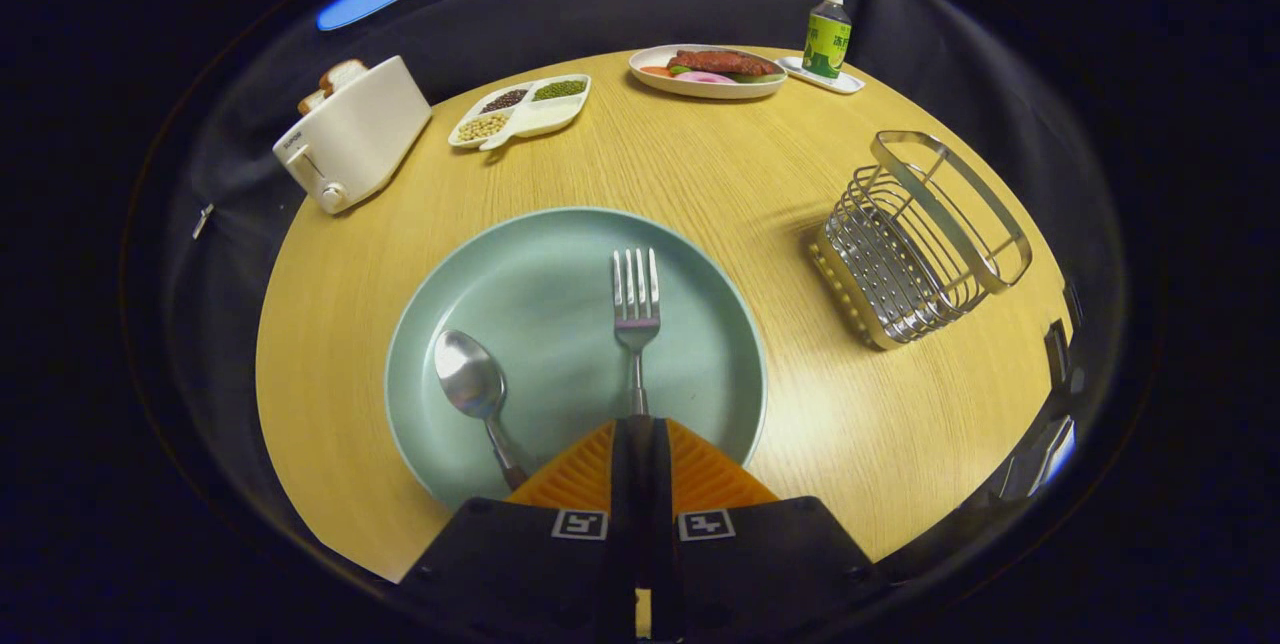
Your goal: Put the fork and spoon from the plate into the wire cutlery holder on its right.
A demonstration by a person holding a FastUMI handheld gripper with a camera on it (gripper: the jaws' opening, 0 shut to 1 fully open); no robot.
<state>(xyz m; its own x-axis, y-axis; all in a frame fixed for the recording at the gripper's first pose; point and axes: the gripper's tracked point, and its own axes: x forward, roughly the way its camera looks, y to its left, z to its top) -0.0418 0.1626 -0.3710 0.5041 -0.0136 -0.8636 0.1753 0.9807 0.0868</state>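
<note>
Wooden table (700,164); hand-held gripper (640,421) clamps fork (636,309).

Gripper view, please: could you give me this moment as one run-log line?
tongs: shut on fork handle | spoon: on plate, left of fork | wire cutlery holder: holds no cutlery, right of plate
</note>
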